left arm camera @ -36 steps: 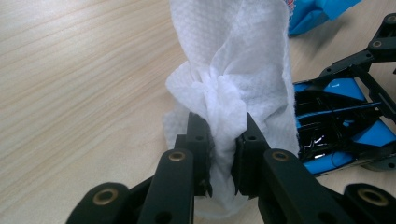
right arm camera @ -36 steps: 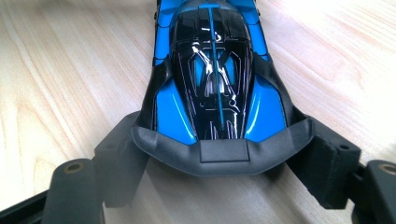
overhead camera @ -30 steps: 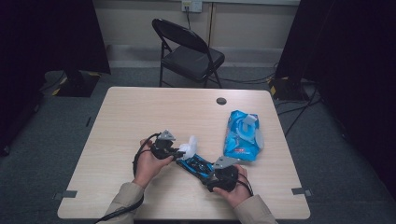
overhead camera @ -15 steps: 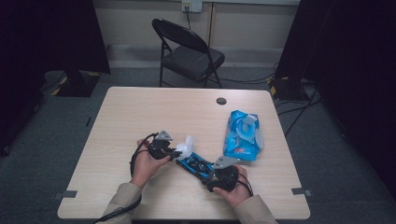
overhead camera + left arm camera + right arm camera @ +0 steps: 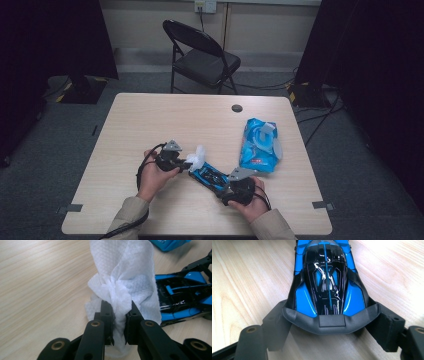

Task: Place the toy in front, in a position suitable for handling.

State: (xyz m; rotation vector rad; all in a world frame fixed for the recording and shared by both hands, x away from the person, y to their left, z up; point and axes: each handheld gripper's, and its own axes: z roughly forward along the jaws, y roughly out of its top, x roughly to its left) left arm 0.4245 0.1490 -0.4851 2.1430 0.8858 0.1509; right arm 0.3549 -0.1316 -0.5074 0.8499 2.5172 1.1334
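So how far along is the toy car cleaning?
A wipe is already out of the opened blue pack. The left gripper pinches it beside the blue toy car, which the right gripper steadies at its rear. How much wiping remains, I can't tell.

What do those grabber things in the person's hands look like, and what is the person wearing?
Each hand holds a black grabber: the left gripper and the right gripper. Each has a grey three-cornered plate on top and a black cable looping from it. Up close, the left jaws are flat black bars joined by brass-coloured rivets, with small square pads at the tips. The person's sleeves are beige.
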